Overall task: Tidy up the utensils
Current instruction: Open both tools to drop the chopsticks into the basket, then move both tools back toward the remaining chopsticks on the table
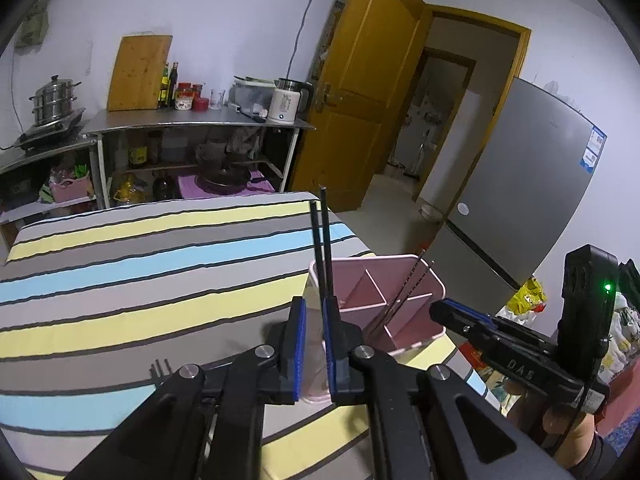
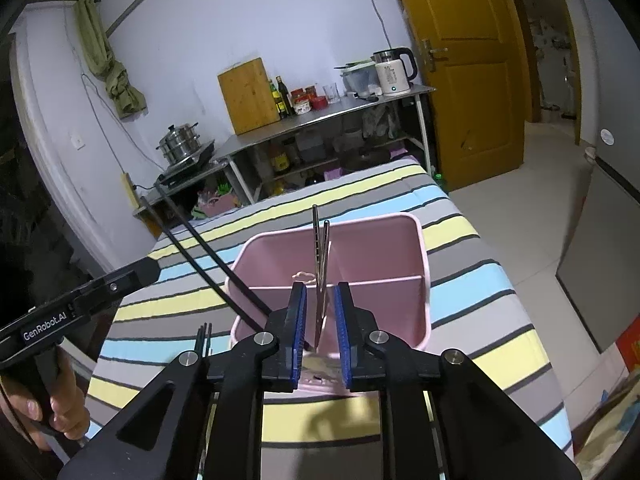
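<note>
A pink divided utensil holder (image 1: 404, 276) (image 2: 404, 252) stands on the striped table. A pair of black chopsticks (image 1: 322, 240) (image 2: 200, 232) leans in its left compartment, just past my left gripper (image 1: 315, 344), whose jaws stand open around the holder's near corner. A pair of metal chopsticks (image 2: 321, 256) (image 1: 410, 286) stands in a middle compartment. My right gripper (image 2: 320, 332) is open above the holder's near wall, with the metal chopsticks between its jaws but untouched. A black fork (image 1: 159, 369) (image 2: 205, 338) lies on the cloth beside the holder.
The striped cloth (image 1: 140, 264) covers the table. Beyond it stands a steel shelf unit (image 1: 200, 124) with a cutting board, bottles and a kettle. A steamer pot (image 1: 54, 100) sits to the left. A wooden door (image 1: 360, 80) and a grey fridge (image 1: 520, 200) are on the right.
</note>
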`<state>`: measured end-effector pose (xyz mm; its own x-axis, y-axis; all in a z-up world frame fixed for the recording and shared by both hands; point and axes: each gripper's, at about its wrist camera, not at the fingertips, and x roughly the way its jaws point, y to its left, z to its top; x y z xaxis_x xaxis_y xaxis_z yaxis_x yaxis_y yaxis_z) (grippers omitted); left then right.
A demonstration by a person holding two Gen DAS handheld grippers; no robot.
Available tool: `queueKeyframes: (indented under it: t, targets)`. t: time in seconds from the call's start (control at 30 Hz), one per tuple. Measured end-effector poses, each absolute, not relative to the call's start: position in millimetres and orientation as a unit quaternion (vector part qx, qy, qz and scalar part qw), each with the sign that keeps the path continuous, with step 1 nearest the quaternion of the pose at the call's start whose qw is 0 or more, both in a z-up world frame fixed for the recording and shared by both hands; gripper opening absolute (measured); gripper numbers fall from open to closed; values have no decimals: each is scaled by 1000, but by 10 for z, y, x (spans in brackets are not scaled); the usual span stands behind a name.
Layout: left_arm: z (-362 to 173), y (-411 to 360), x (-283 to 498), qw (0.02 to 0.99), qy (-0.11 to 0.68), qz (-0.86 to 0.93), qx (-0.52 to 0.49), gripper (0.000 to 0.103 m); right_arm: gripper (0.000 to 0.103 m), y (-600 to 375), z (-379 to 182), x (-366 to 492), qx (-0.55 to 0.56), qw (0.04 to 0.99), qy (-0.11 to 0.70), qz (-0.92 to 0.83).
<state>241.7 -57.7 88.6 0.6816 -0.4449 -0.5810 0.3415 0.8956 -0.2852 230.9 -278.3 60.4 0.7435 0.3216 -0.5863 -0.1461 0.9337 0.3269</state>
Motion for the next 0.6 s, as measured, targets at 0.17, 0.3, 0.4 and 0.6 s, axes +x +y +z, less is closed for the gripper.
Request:
queueKeyframes:
  t: [0.17,0.3,0.4,0.6]
  targets:
    - [874,-394,2149,919,329,-203,-79,8,17,-2761,633,2102,130,926,328,132]
    - [814,-223,1901,923,328,-186,-81,8,17,-2685,628,1903,117,927,325,144]
    - [723,-90,1718,923,333,-173,-86,8,17,-2605,597,1774,108,927,325,155]
    - [495,147,1441,917,356,-145,-102,8,17,-2407,473,1613,99,914,346,189]
